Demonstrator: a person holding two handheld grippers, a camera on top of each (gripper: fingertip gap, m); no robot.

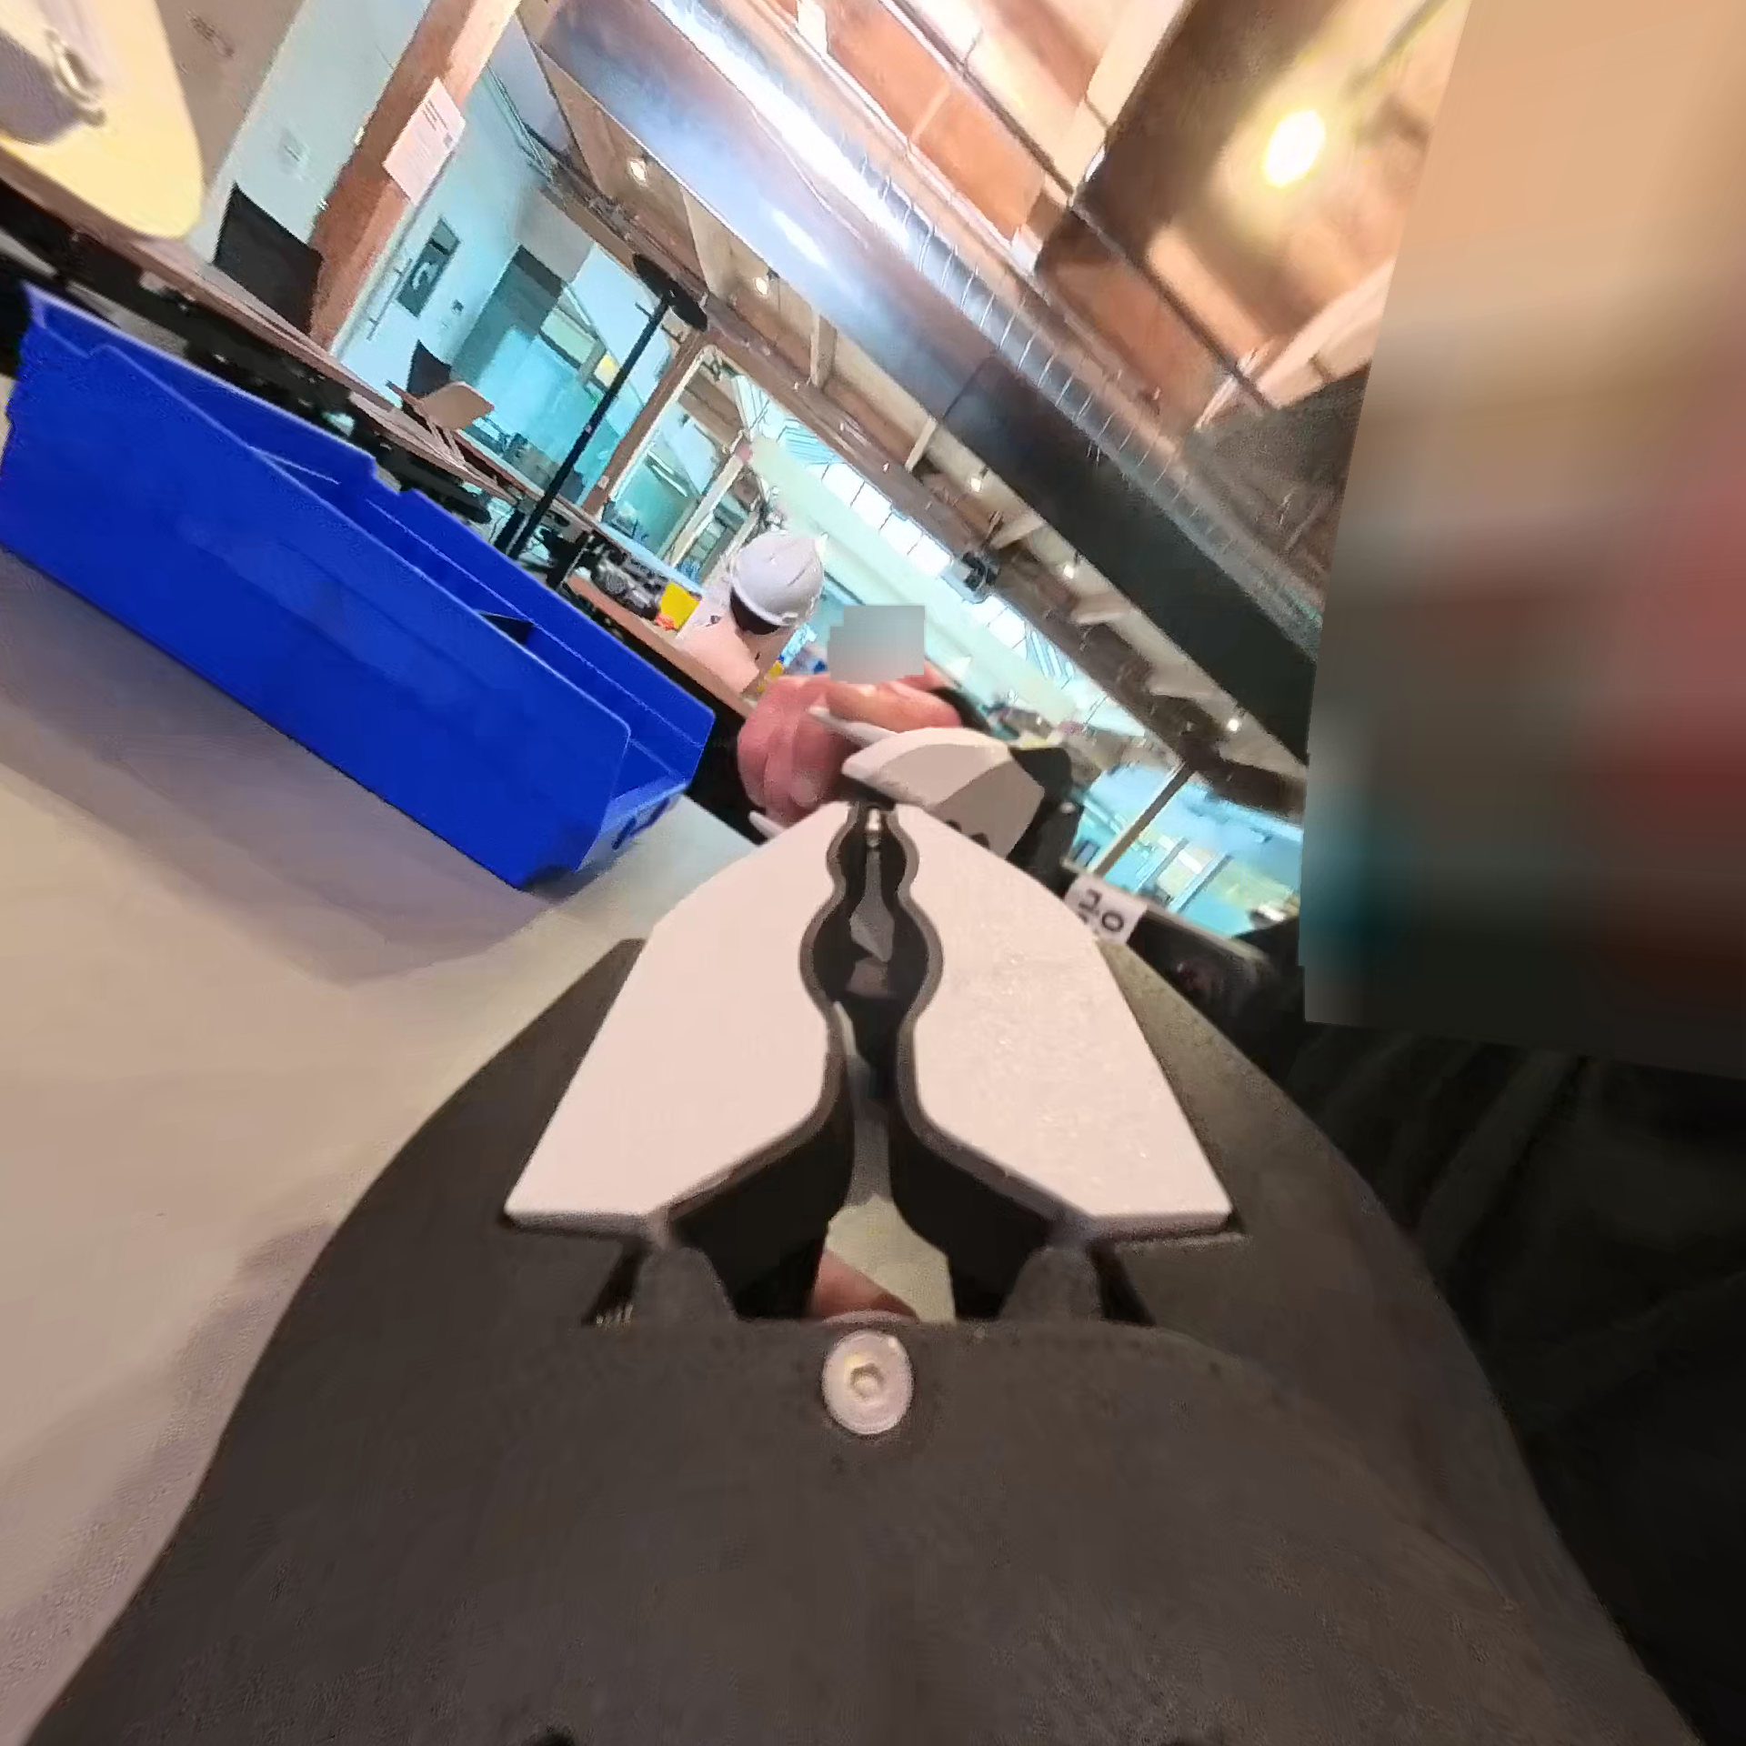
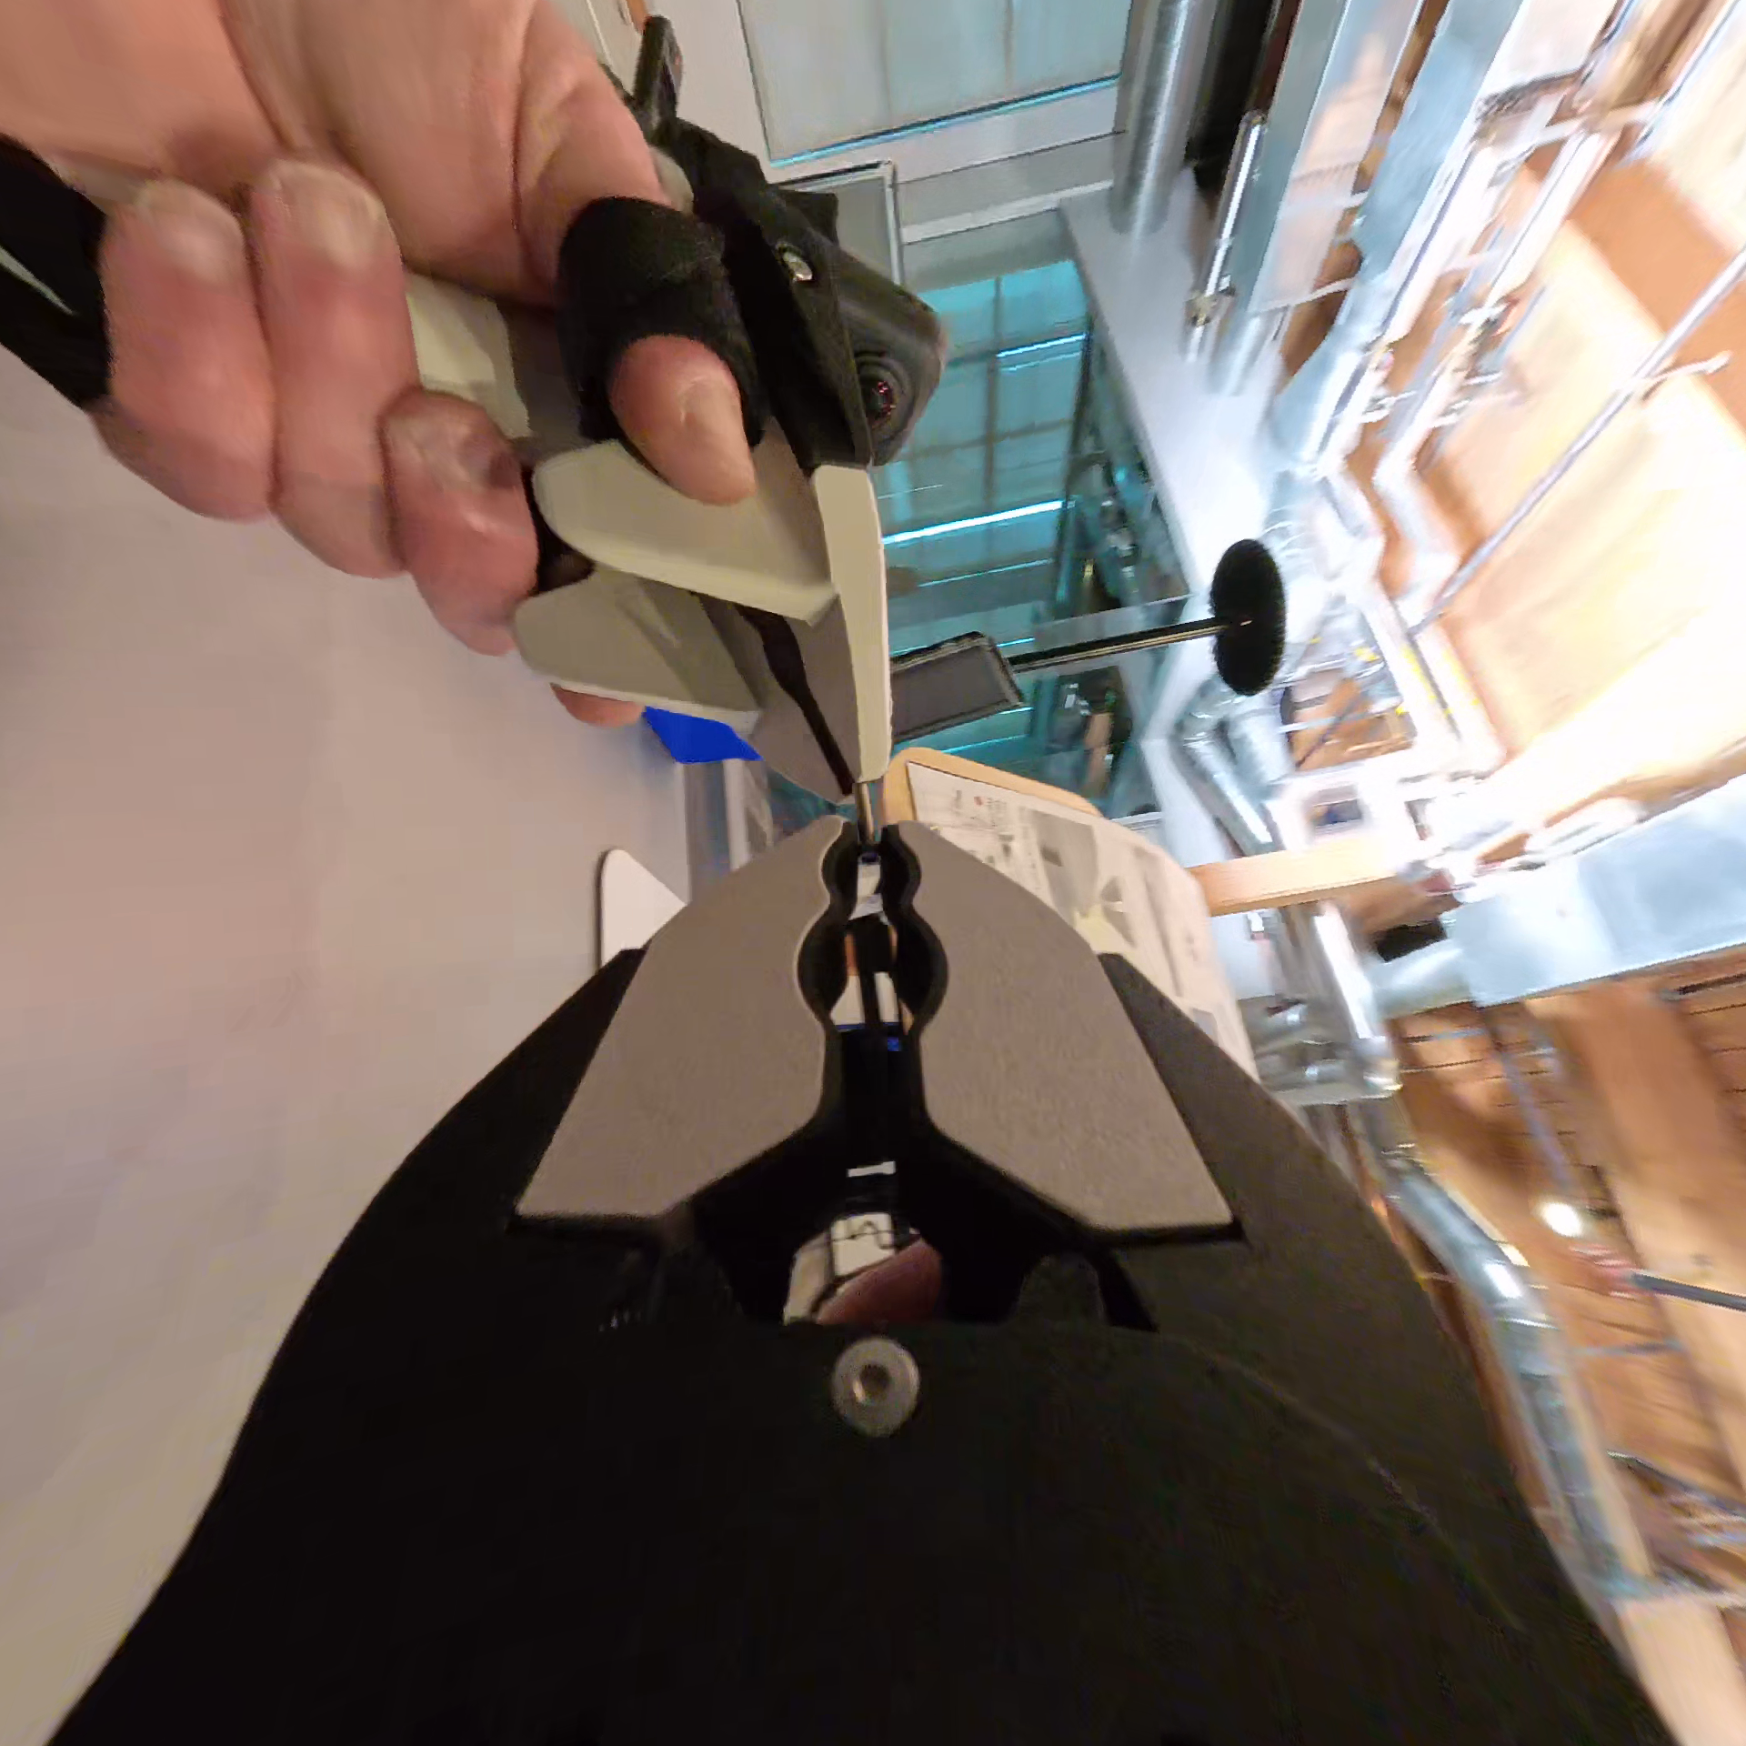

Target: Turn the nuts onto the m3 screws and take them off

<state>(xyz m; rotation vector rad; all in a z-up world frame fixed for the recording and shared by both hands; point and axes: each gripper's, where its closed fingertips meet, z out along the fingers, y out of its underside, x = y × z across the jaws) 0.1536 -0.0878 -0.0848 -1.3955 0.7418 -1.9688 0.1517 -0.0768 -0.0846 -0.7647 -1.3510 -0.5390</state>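
At the left of the left wrist view a blue plastic bin [image 1: 312, 605] sits on the pale tabletop [image 1: 189, 992]. At frame centre the left gripper [image 1: 871, 824], its white fingers pressed together, pinches a thin steel m3 screw [image 1: 873, 831] at its tips; just beyond, the other gripper meets it. In the right wrist view a hand [image 2: 312, 312] fills the upper left. Centre frame, the right gripper [image 2: 869, 841] is clamped on what seems to be a small nut [image 2: 870, 864], too small to be sure of. Threading looks to be under way, though in which direction I cannot tell. The next move likely calls for twisting one gripper about the screw's axis while keeping both aligned.
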